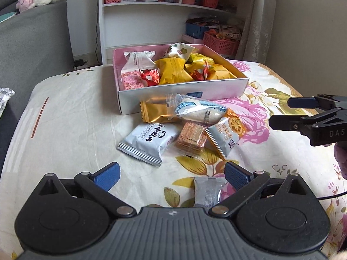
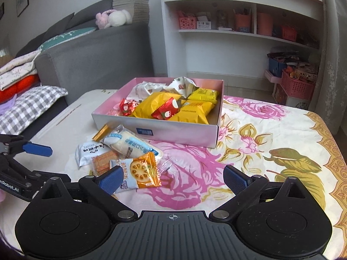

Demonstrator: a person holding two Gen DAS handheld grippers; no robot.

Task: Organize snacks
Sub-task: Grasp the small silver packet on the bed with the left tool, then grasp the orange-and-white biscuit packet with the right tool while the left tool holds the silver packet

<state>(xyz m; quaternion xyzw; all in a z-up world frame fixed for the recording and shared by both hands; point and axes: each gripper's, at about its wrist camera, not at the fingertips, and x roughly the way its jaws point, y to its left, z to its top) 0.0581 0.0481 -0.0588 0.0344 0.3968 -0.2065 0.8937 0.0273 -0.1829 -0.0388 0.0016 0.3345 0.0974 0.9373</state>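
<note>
Here, a pink box [image 2: 156,130] sits on the floral cloth [image 2: 271,134], already holding yellow packs [image 2: 158,105], small red sweets [image 2: 166,110] and white wrappers at its far end. Just in front of its near wall lies a loose heap of snacks: a gold pack [image 1: 154,111] touching the box, a clear-wrapped white roll [image 1: 199,110] lying across it, a white pack [image 1: 147,144], a cracker stack [image 1: 190,140] and an orange-and-white biscuit pack [image 2: 141,172]. A silver sachet [image 1: 207,191] lies apart, near the left gripper [image 1: 172,174], whose jaws are spread wide and hold nothing. The right gripper [image 2: 173,178] is likewise released and empty, its left finger [image 2: 111,178] over the edge of the biscuit pack. A grey sofa [image 2: 93,54] and white shelves [image 2: 238,32] stand behind.
</note>
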